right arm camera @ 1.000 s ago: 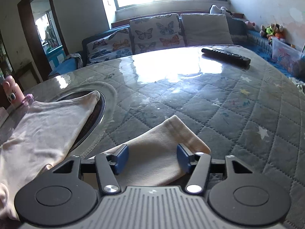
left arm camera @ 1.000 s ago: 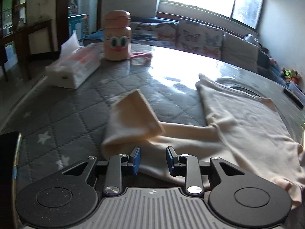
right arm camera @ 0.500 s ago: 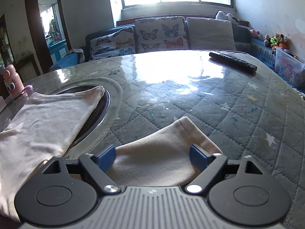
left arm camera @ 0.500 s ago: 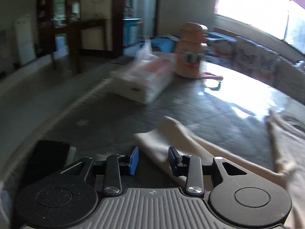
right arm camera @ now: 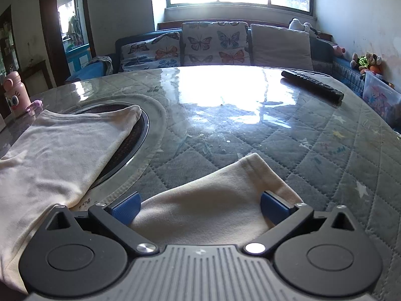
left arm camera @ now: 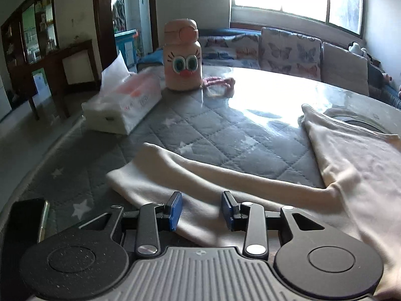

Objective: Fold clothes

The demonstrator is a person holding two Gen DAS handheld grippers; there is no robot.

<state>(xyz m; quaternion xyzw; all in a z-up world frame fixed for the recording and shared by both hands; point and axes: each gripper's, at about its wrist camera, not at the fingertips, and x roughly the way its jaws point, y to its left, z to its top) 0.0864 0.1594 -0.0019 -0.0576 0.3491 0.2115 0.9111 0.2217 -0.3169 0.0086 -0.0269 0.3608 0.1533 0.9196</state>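
A cream long-sleeved garment lies flat on the quilted grey table. In the left wrist view its body (left arm camera: pixel 356 155) is at the right and one sleeve (left arm camera: pixel 180 175) runs left, its cuff end under my left gripper (left arm camera: pixel 201 209), which is open with the sleeve between its blue pads. In the right wrist view the body (right arm camera: pixel 57 150) is at the left and the other sleeve's cuff (right arm camera: pixel 220 195) lies between the wide-open jaws of my right gripper (right arm camera: pixel 199 204).
A tissue pack (left arm camera: pixel 122 105), a pink cartoon bottle (left arm camera: pixel 181 57) and a pink band (left arm camera: pixel 218 81) stand at the far left. A dark phone (left arm camera: pixel 25 223) lies at the near left edge. A remote (right arm camera: pixel 312 85) lies far right. A round recess (right arm camera: pixel 132 138) sits under the garment.
The left sleeve, earlier folded over itself, now lies stretched out leftward, and the left view swung left and back. My right gripper opened much wider over the cuff.
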